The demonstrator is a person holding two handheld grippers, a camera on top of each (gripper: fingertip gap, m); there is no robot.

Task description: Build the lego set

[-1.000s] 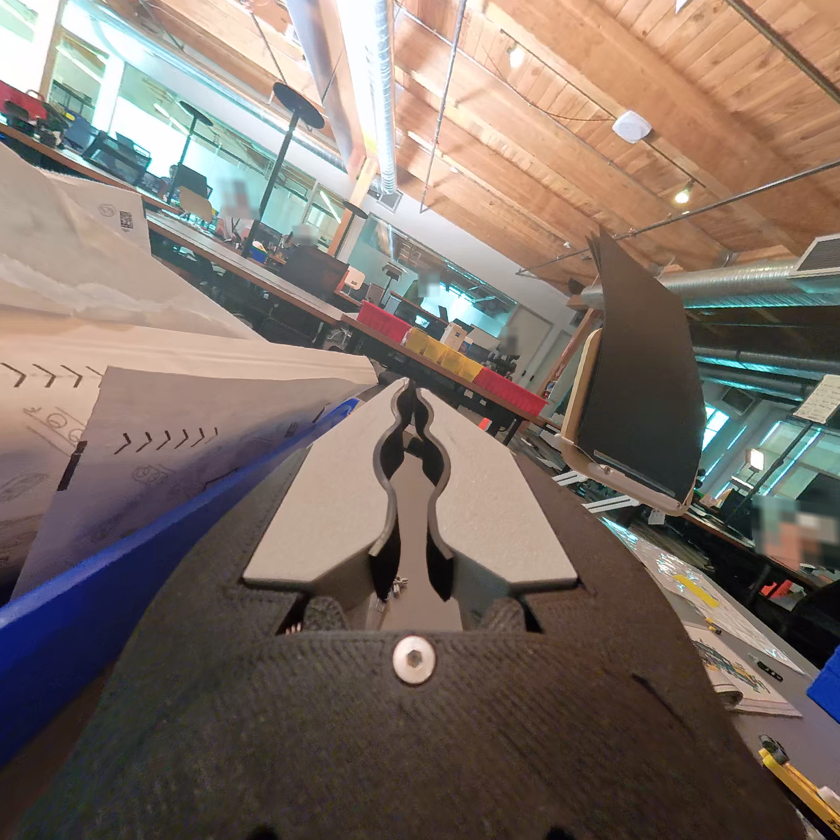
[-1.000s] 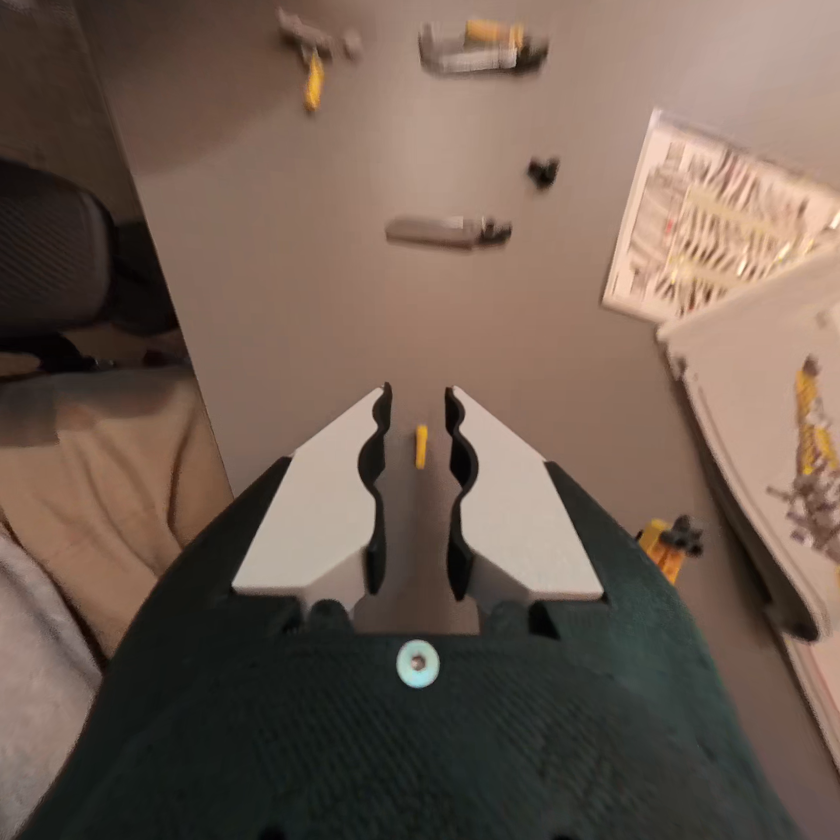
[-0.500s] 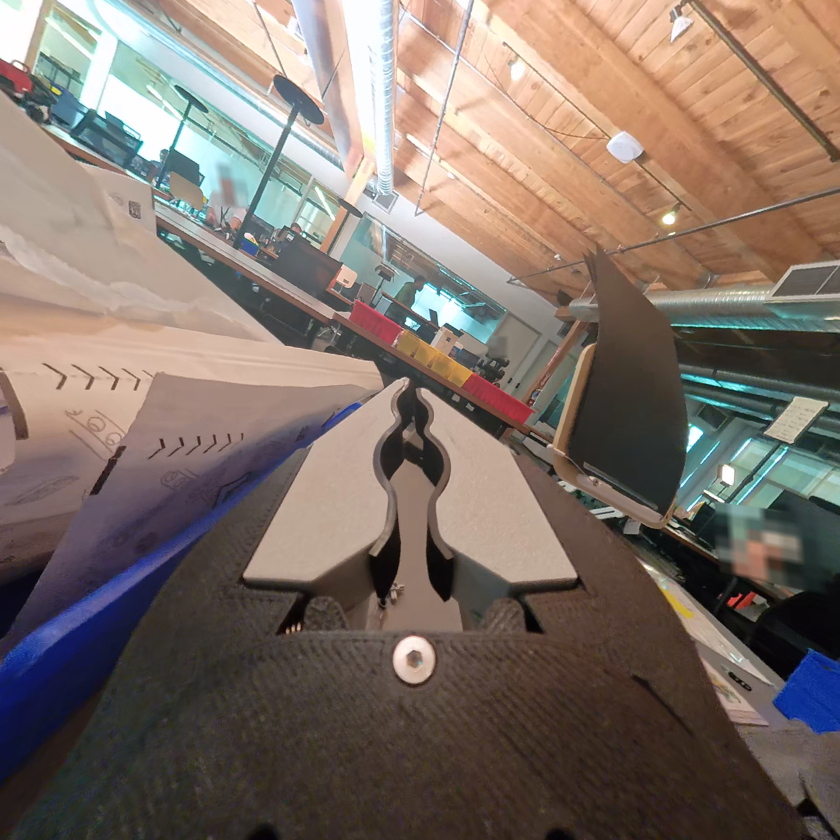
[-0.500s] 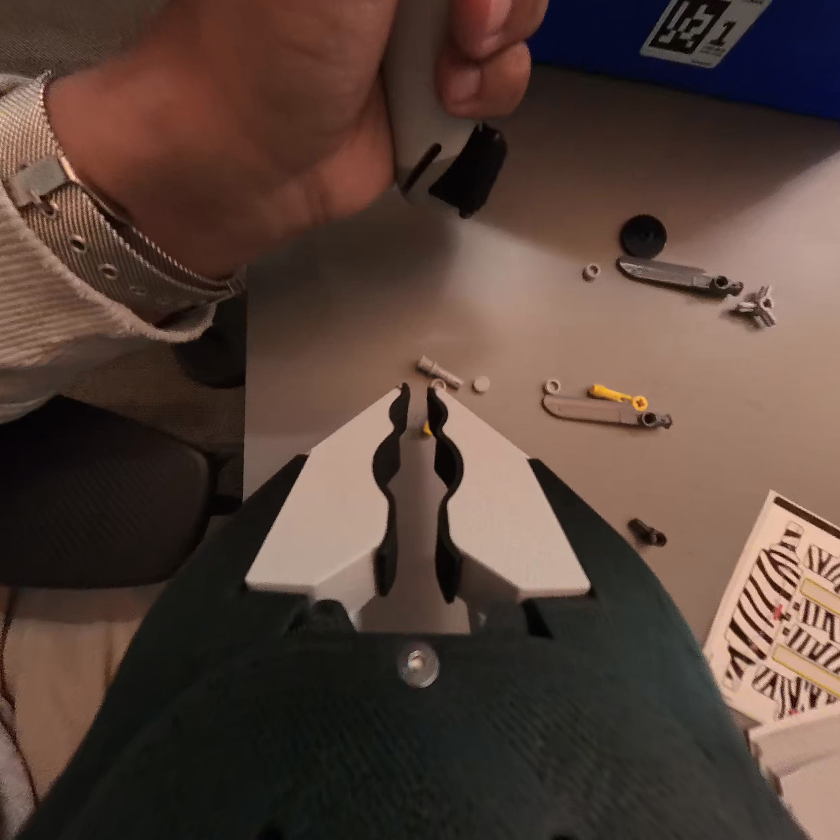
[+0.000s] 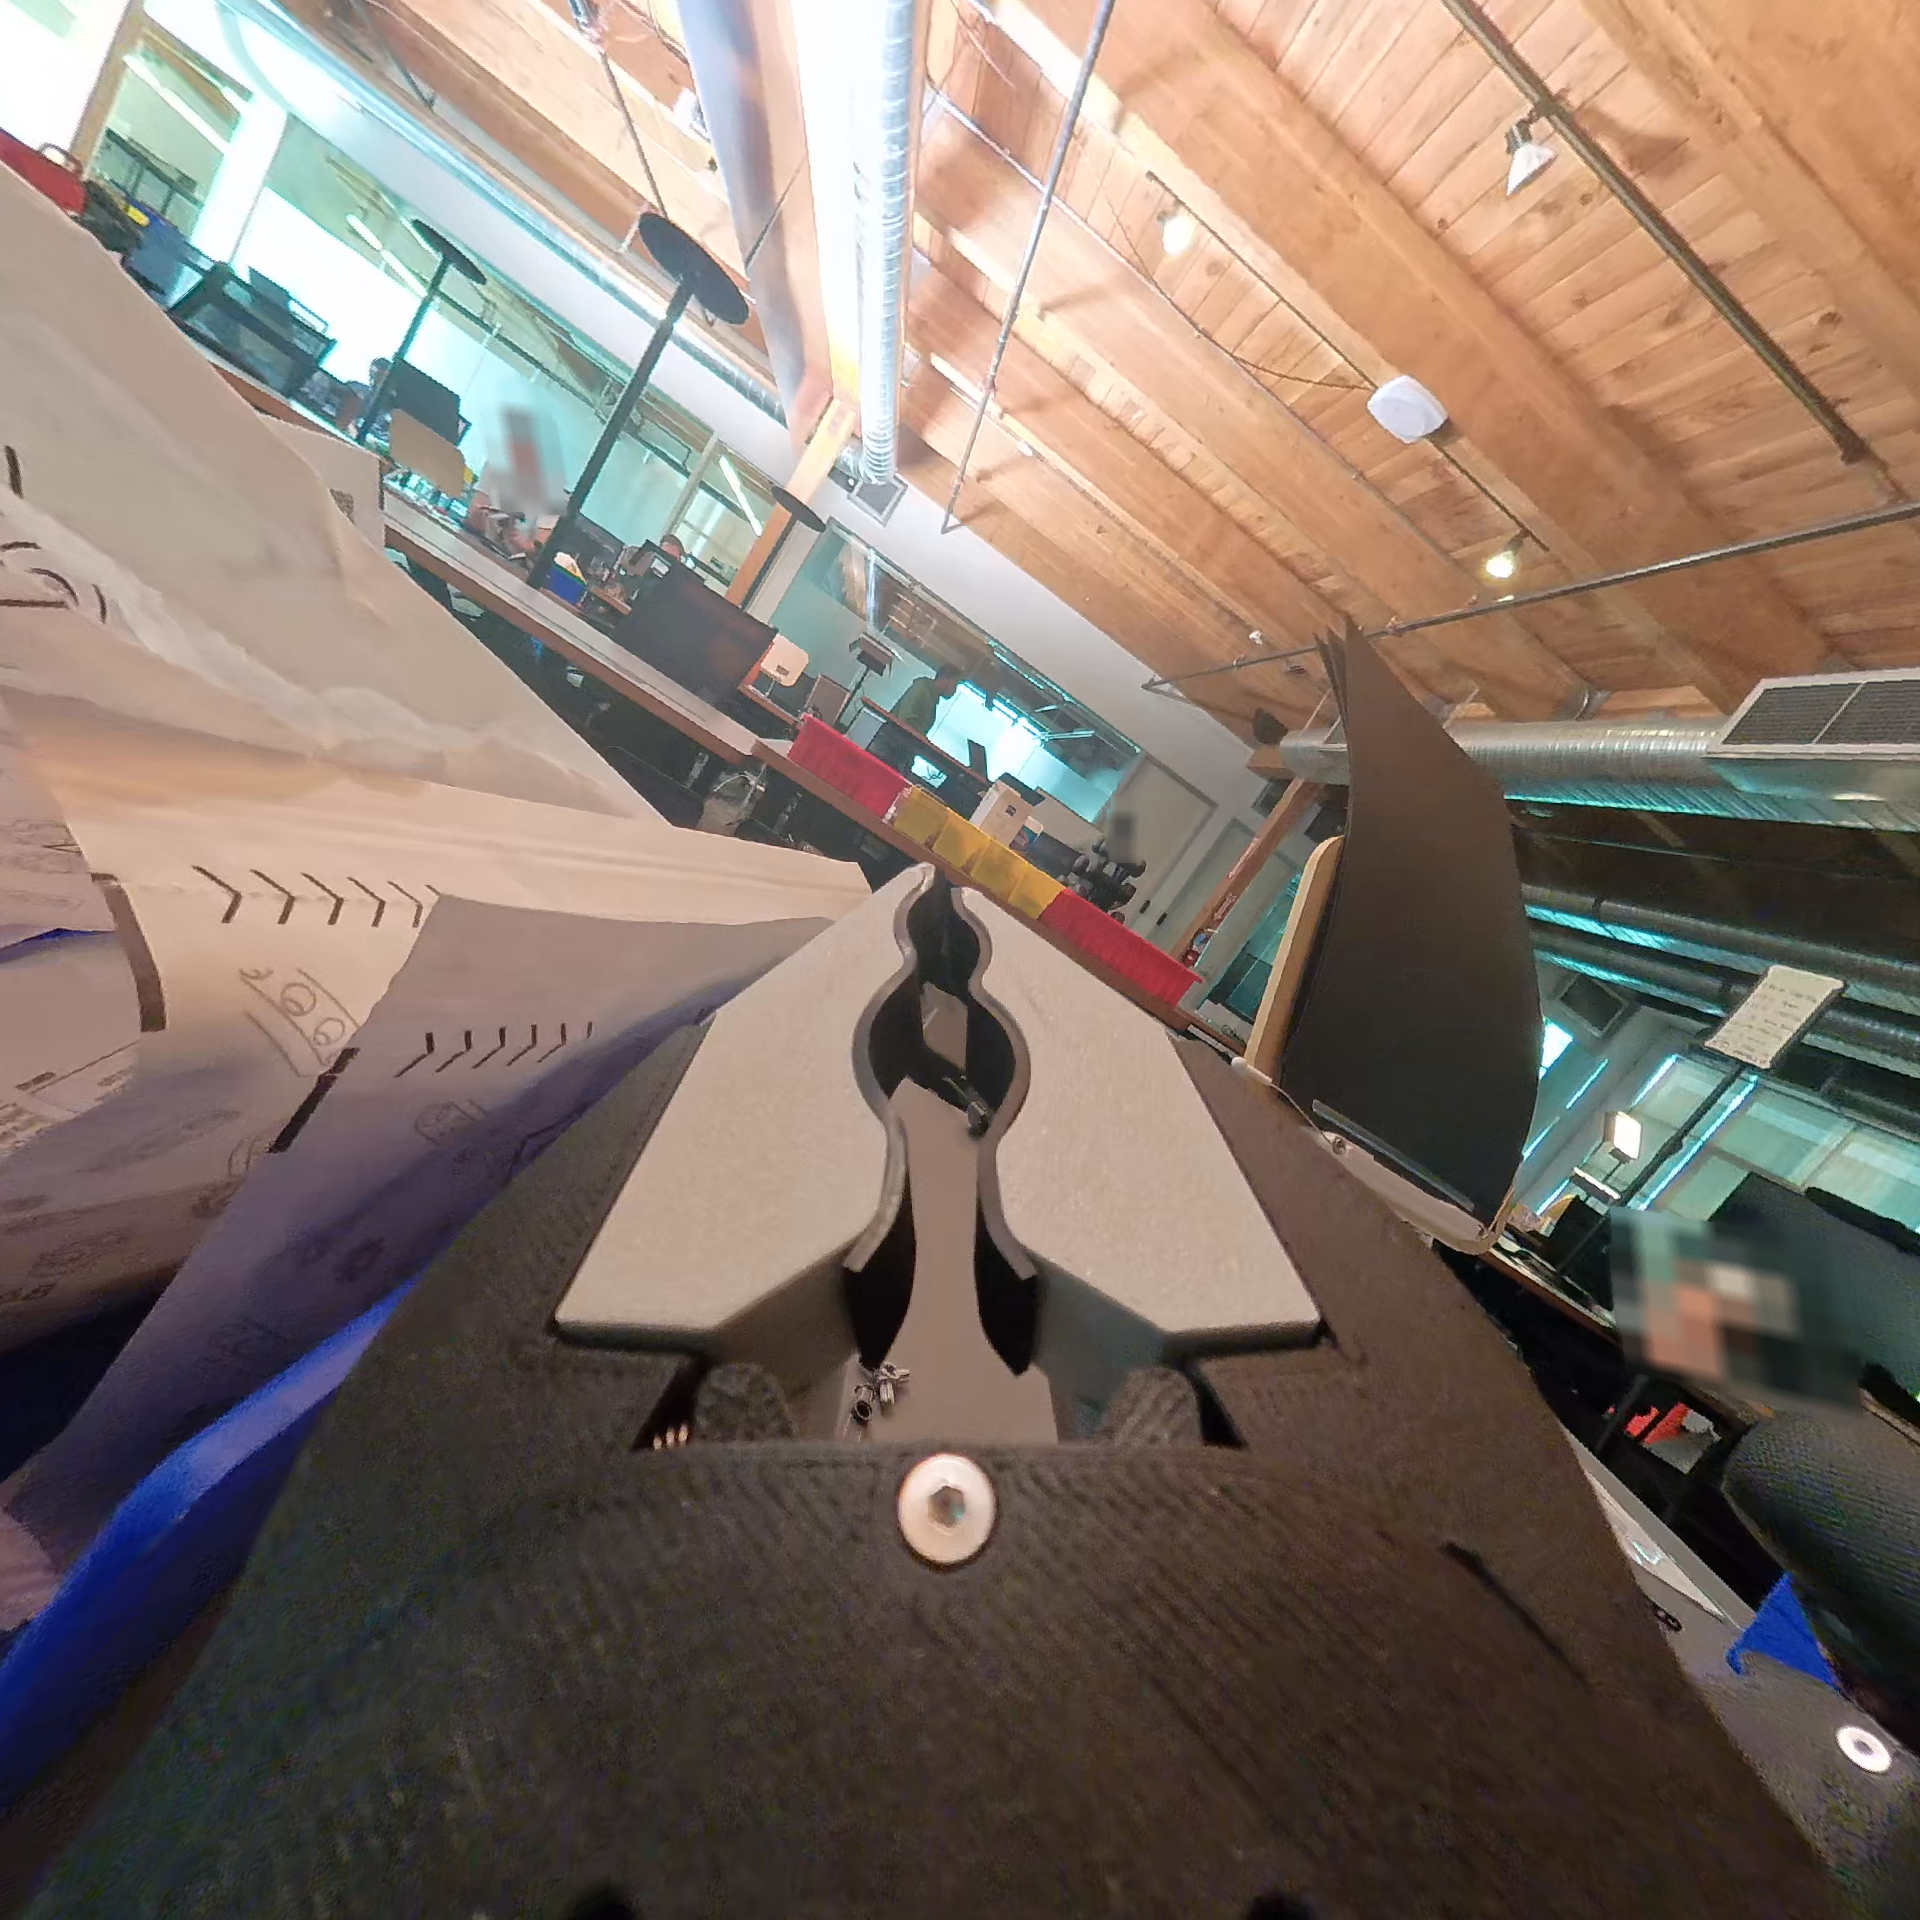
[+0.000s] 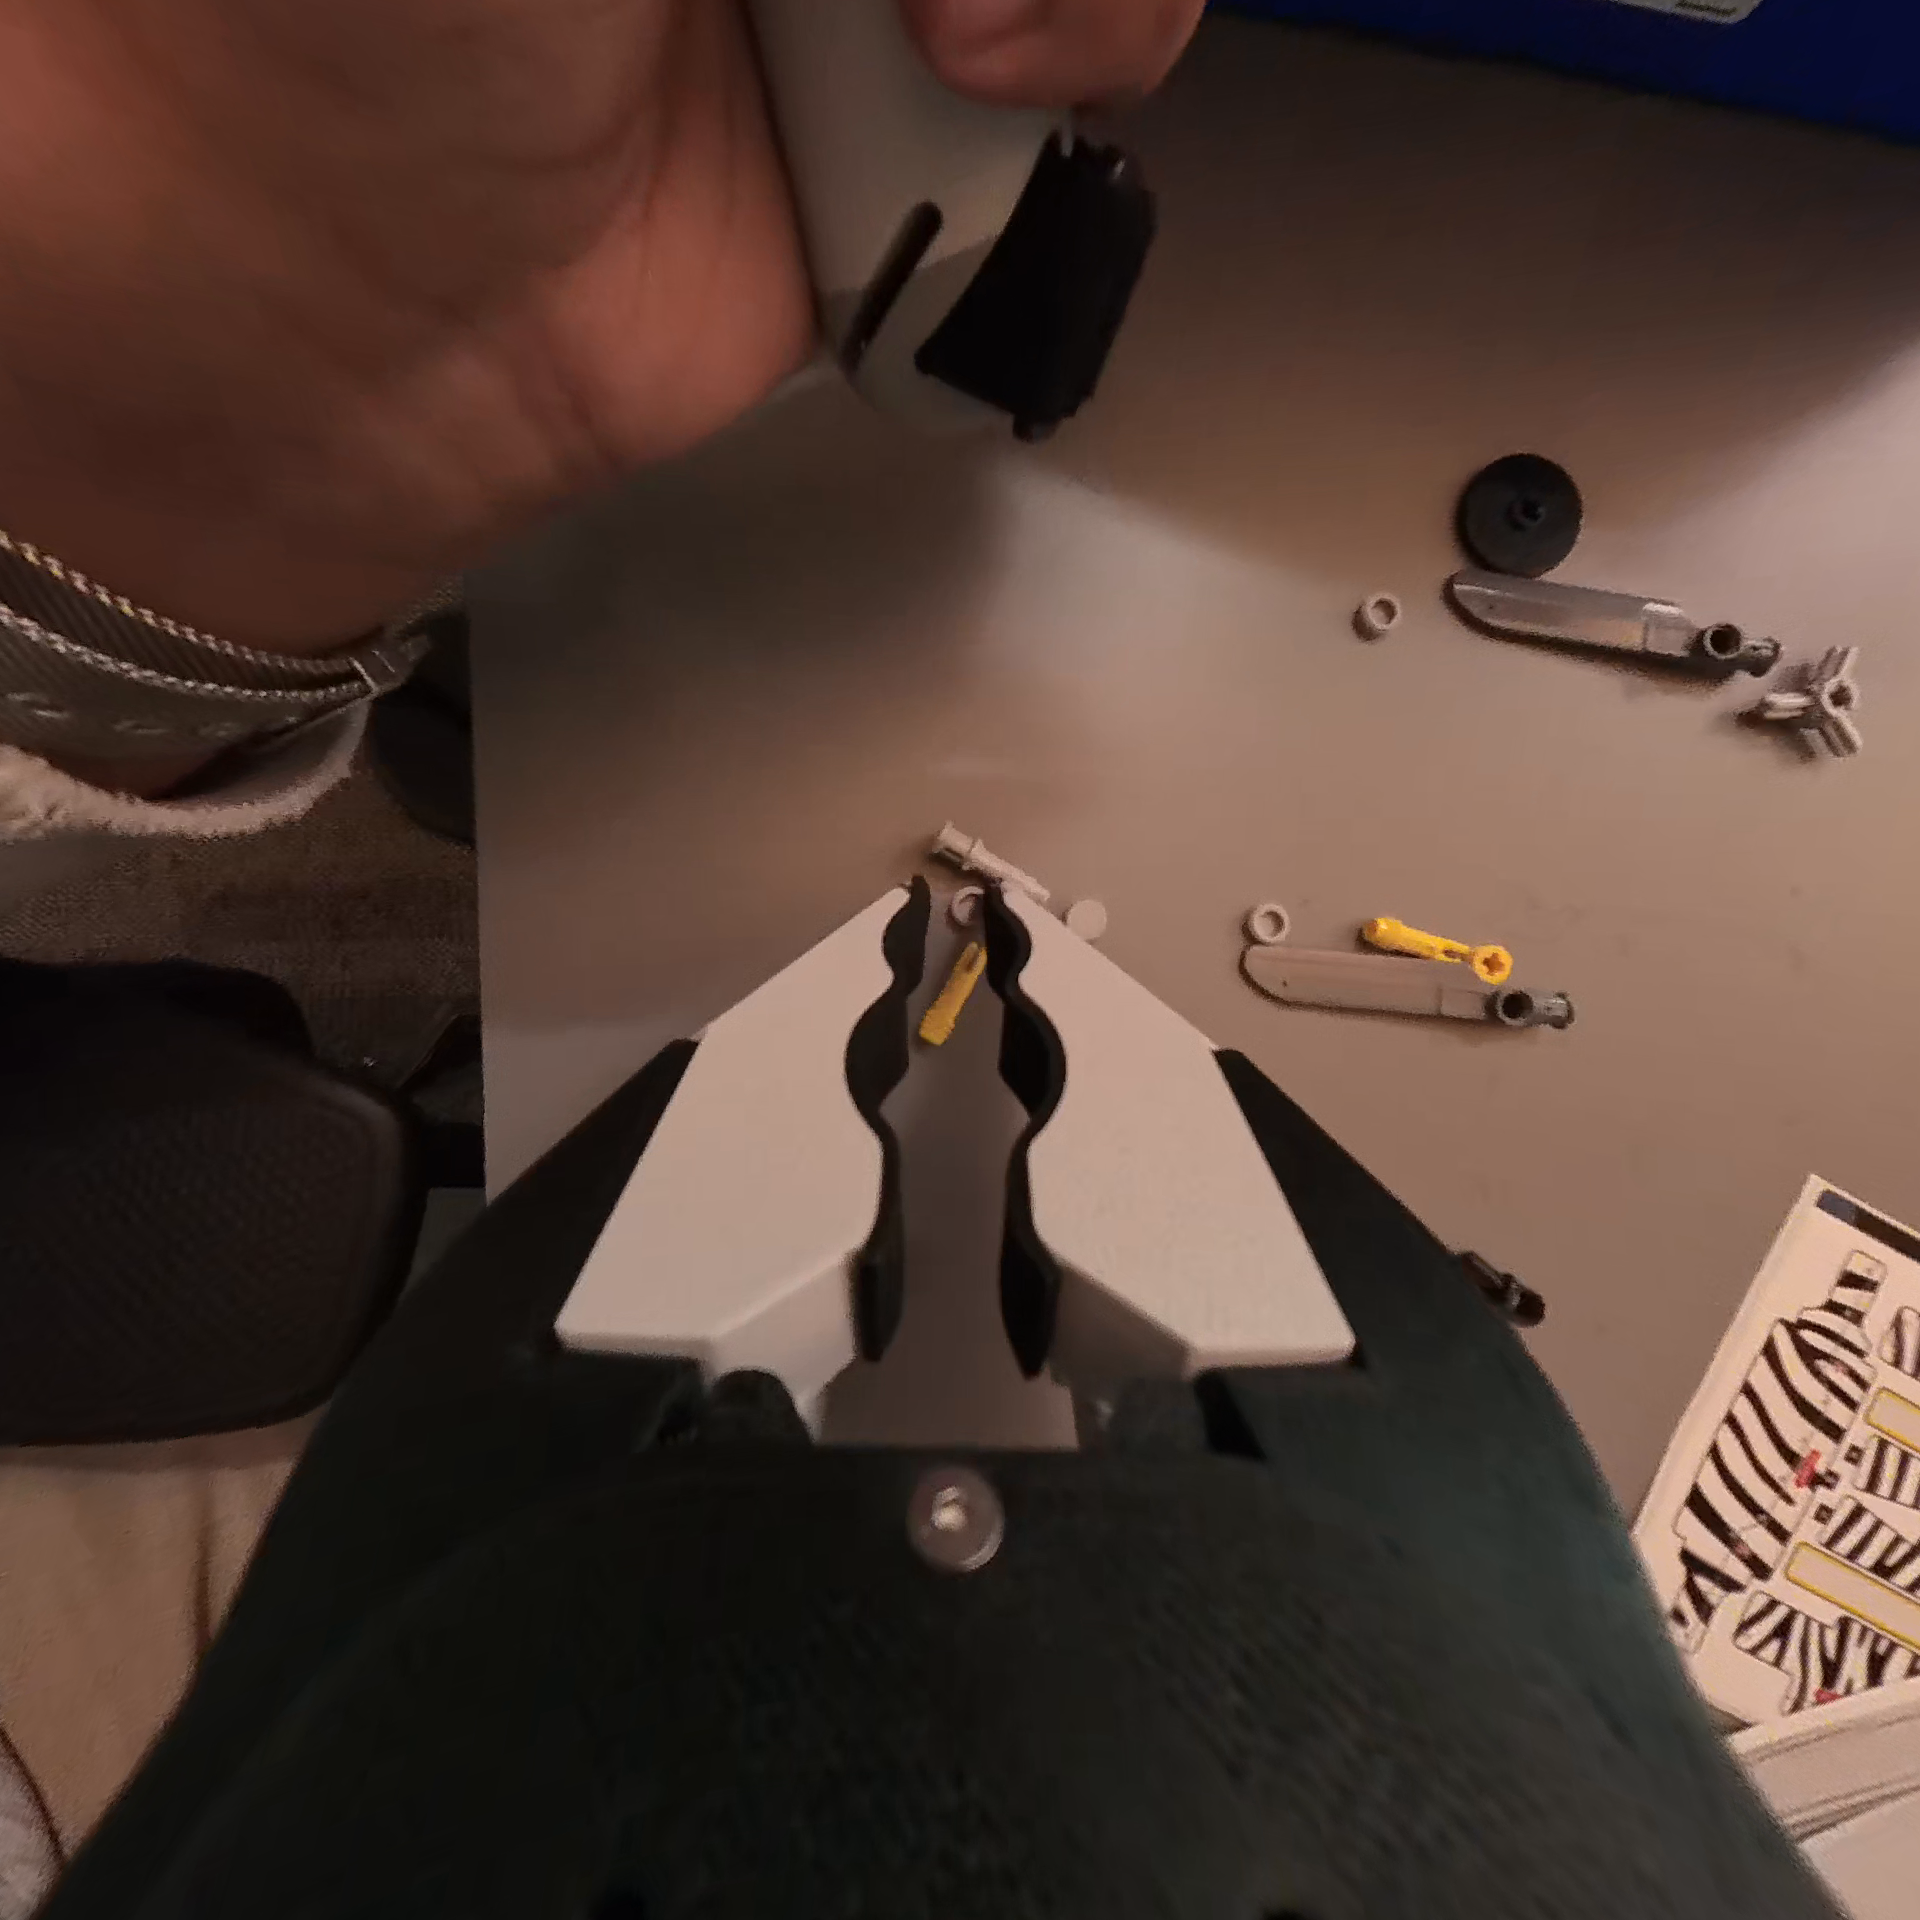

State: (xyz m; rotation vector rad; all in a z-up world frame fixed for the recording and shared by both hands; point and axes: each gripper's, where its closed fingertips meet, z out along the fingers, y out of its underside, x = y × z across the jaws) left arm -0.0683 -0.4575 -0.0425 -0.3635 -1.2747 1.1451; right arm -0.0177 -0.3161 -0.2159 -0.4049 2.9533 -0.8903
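Note:
My right gripper point(image 6: 954, 902) is narrowly open just above the grey table point(image 6: 1195, 727). A small yellow lego pin point(image 6: 951, 992) lies loose between its jaws, leaning toward the right pad. A light grey pin point(image 6: 987, 857) and a small ring lie right at the fingertips. My left gripper point(image 5: 930, 883) points up at the ceiling, its tips together. A grey flat lego piece point(image 5: 940, 1023) with a small black pin end appears clamped between its pads. A hand point(image 6: 364, 260) holds the left gripper's handle point(image 6: 987, 260) above the table's far left.
On the table lie two grey blades point(image 6: 1382, 982) point(image 6: 1590, 629), a yellow connector point(image 6: 1439, 945), a black disc point(image 6: 1519, 512), a three-arm grey hub point(image 6: 1808, 701) and a striped sticker sheet point(image 6: 1808, 1475). The table edge and a black chair point(image 6: 187, 1195) are left. Paper sheets point(image 5: 312, 935) lie in a blue bin point(image 5: 156, 1507).
The right gripper's view swung across the table to this group of parts and came closer. Its jaws went from wide to narrow, then slightly wider. The left gripper stayed shut, tilting a little.

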